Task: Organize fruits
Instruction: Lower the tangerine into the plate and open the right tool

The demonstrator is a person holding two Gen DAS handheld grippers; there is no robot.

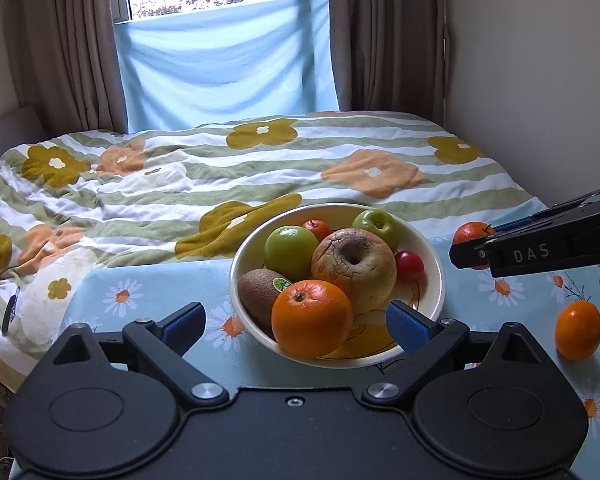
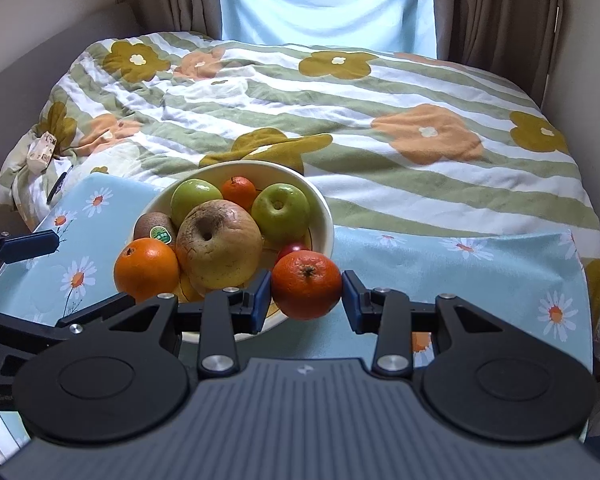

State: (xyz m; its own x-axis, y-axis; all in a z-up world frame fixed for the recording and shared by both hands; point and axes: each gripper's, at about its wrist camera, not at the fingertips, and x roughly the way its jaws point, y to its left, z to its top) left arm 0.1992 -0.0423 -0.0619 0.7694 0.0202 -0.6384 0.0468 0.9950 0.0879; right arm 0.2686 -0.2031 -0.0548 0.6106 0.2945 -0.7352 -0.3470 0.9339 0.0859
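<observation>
A cream bowl [image 1: 430, 248] [image 2: 320, 205] on the table holds a large orange [image 1: 312, 318] [image 2: 146, 268], a kiwi [image 1: 258, 294], two green apples [image 1: 290, 252], a big wrinkled apple [image 1: 354, 268] [image 2: 220, 246], a small tangerine [image 1: 316, 229] and a small red fruit [image 1: 409, 266]. My left gripper [image 1: 296, 326] stands open astride the large orange, its pads clear of it on both sides. My right gripper [image 2: 306, 294] [image 1: 474, 242] is shut on another tangerine [image 2: 306, 284] [image 1: 470, 232], held just right of the bowl's near rim. One more orange [image 1: 579, 330] lies on the cloth at the right.
The table wears a light blue daisy cloth [image 1: 140, 292] [image 2: 460, 276]. Behind it lies a bed with a striped floral quilt [image 1: 220, 168] [image 2: 380, 100]. Curtains and a window stand at the back, with a wall close on the right.
</observation>
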